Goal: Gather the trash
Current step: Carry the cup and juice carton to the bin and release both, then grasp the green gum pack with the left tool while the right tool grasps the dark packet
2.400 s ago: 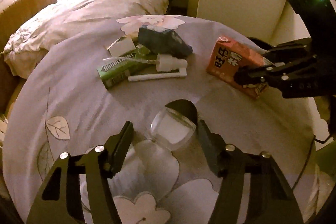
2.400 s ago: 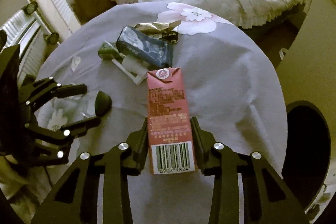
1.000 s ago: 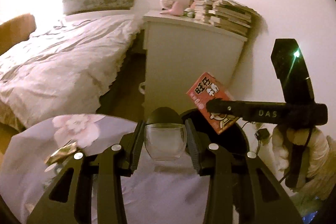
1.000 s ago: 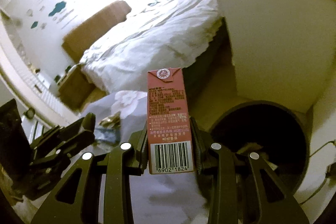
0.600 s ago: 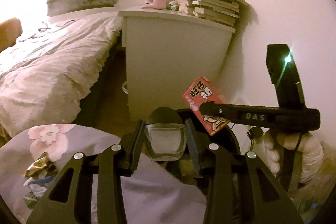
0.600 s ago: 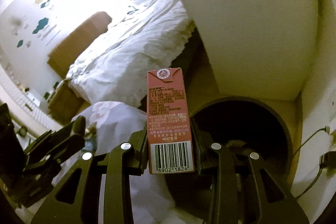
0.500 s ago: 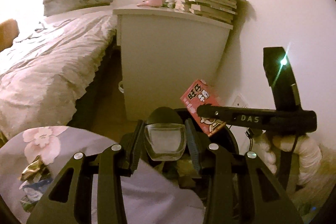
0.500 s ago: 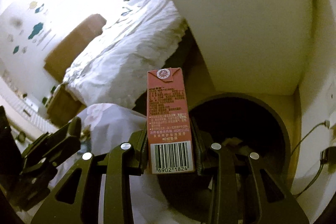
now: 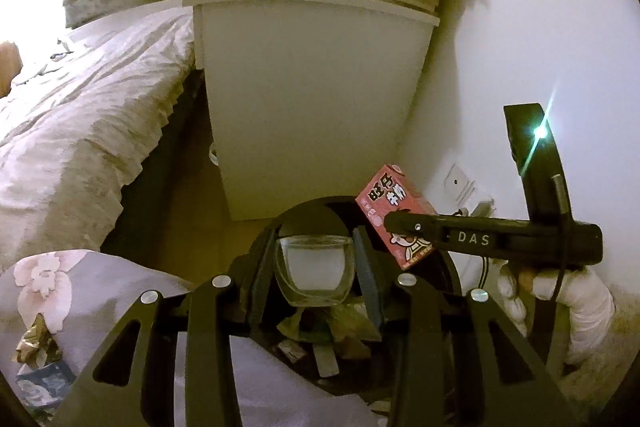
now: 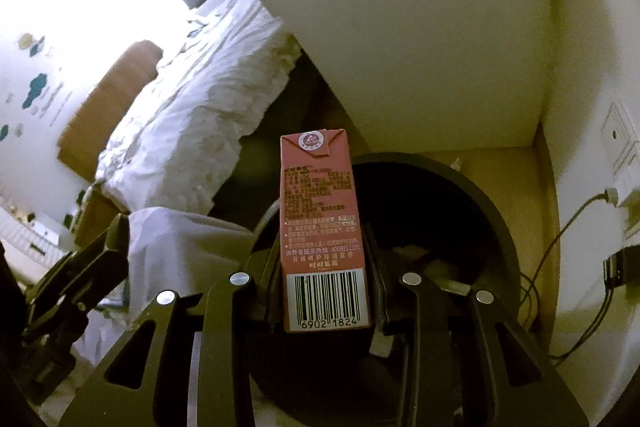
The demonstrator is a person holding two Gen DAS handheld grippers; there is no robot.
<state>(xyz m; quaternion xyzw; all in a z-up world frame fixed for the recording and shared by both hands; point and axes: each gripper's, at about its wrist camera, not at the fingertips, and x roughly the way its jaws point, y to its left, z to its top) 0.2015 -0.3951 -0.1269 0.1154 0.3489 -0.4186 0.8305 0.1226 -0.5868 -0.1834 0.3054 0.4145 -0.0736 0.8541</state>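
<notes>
Left wrist view: left gripper (image 9: 314,269) jaws clamp a clear cup (image 9: 314,269) over the black bin (image 9: 448,269); right gripper (image 10: 324,279) jaws clamp a red carton (image 10: 320,223) above it. Risk: cup drops onto the near rim and bounces out.

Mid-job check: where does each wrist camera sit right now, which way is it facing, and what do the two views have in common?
Left wrist: rides the left gripper, looking along its fingers over the black trash bin toward the white cabinet; it holds a clear plastic cup; the right gripper and gloved right hand show.
Right wrist: rides the right gripper, facing down into the bin, clamping a red drink carton; the left gripper shows at lower left.
Shared: bin, cabinet, carton, bed, tablecloth.
</notes>
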